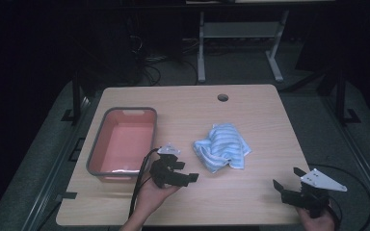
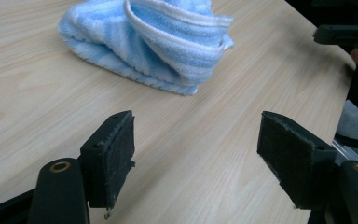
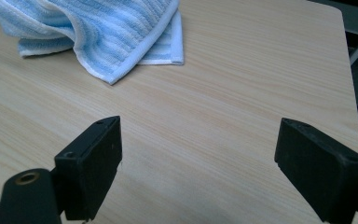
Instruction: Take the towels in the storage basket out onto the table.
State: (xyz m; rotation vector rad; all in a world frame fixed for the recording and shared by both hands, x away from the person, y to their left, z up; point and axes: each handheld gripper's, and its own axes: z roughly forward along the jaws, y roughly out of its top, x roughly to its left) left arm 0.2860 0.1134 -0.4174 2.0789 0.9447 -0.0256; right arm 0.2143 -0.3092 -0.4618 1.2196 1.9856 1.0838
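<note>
The blue striped towel (image 1: 221, 147) lies crumpled and loosely folded on the tabletop (image 1: 250, 110), just ahead of our left tool (image 1: 191, 174) and farther off, up and to the left, from our right tool (image 1: 288, 176). In the left gripper view the towel (image 2: 149, 39) sits just beyond the tool's open jaws, its white-edged hem (image 2: 177, 16) turned up toward us, which we judge gives a ridge of cloth to pinch. In the right gripper view the towel (image 3: 98, 32) is farther ahead, one corner (image 3: 175, 56) lying flat on the wood.

Our left tool (image 2: 196, 149) stands wide, nothing between the pads (image 2: 121, 149), and it points toward the near side of the towel; we take the wide spread as readiness to close over a thick fold. Our right tool (image 3: 198, 158) is also wide and empty, held low over bare tabletop near the right front edge, well apart from the cloth; we read it as waiting its turn.

Behind and to the left of the left tool a grey tub (image 1: 101, 144) with a pink inside rests open on the tabletop. It stands near the towel, so it looks a likely place for the cloth to go, though that is only our guess.
</note>
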